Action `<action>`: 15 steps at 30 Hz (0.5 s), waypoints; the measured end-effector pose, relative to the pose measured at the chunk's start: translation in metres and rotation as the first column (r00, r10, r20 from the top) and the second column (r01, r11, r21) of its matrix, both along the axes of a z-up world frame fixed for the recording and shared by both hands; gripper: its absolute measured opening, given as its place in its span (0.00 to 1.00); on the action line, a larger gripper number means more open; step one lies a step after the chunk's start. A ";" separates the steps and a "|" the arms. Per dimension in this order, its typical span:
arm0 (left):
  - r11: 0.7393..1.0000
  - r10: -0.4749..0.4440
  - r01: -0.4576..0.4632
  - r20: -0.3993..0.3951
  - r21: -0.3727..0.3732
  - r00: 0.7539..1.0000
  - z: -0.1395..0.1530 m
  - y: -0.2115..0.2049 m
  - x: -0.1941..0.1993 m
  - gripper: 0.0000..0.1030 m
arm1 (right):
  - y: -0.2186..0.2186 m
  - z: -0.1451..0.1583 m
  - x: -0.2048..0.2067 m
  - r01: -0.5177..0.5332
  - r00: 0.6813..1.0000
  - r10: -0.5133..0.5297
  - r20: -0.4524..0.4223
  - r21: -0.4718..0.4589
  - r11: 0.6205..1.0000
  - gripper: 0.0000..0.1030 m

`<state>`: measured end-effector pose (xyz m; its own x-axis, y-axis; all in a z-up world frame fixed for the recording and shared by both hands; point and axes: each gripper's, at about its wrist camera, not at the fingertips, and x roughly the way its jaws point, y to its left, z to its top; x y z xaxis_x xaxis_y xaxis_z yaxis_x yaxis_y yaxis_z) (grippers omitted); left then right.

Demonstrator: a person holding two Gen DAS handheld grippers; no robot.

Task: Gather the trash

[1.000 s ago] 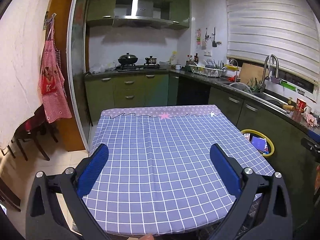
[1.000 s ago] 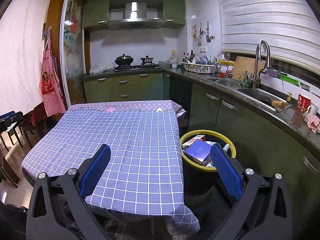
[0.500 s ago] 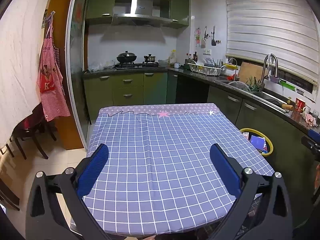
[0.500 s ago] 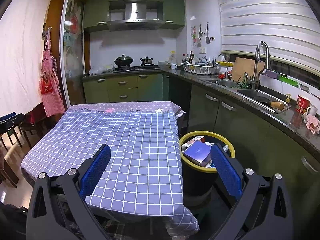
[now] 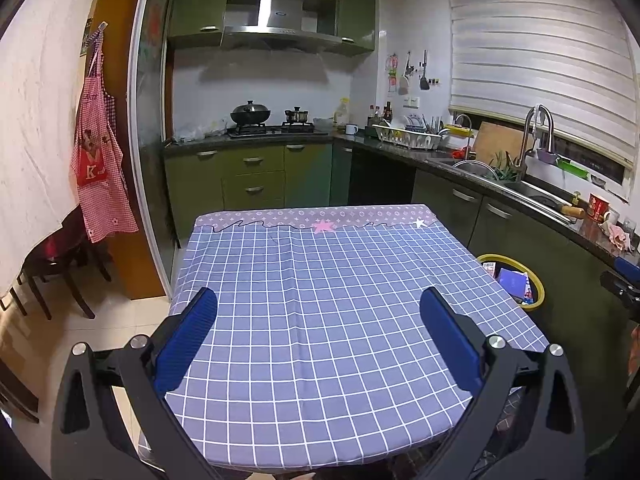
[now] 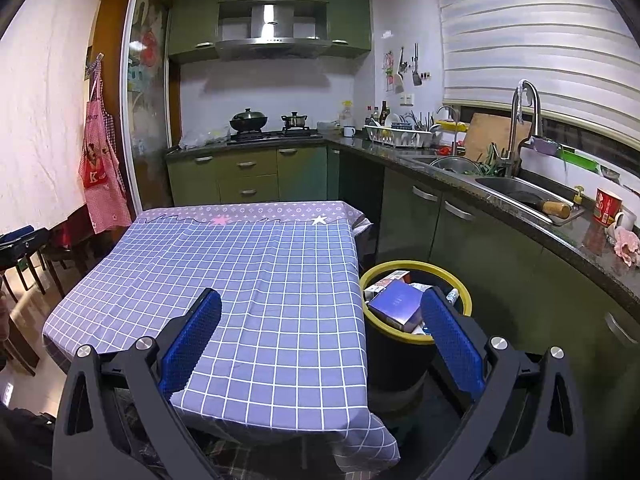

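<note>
Your left gripper (image 5: 318, 312) and right gripper (image 6: 320, 314) both hang released, empty, over the checked desk (image 6: 256, 280). Trash sits in the yellow-rimmed bin (image 6: 416, 338) beside it. Views barely shifted since earlier.

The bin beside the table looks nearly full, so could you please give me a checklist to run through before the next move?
1. Left gripper open and holding nothing: ok.
2. Right gripper open and holding nothing: ok.
3. Tablecloth free of trash: ok, none shows on it.
4. Bin has room: not ok, a purple box and other packaging reach the rim.
5. Bin upright beside the table: ok.
6. Trash on the floor: cannot tell, mostly hidden.
</note>
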<state>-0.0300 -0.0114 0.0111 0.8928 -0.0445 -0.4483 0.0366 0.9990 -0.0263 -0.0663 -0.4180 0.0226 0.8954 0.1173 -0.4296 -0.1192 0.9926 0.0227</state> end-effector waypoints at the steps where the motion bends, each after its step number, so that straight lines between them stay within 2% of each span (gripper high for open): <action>1: 1.000 -0.001 0.001 0.000 0.000 1.000 0.000 0.000 0.000 0.94 | 0.000 0.000 0.000 0.001 1.000 -0.001 0.000 0.000 1.000 0.95; 15: 1.000 -0.008 0.008 0.000 -0.003 1.000 0.000 -0.001 0.000 0.94 | 0.000 -0.001 0.000 0.003 1.000 -0.003 -0.001 0.001 1.000 0.95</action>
<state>-0.0297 -0.0129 0.0115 0.8923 -0.0527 -0.4484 0.0444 0.9986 -0.0291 -0.0658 -0.4180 0.0212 0.8952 0.1150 -0.4305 -0.1162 0.9929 0.0237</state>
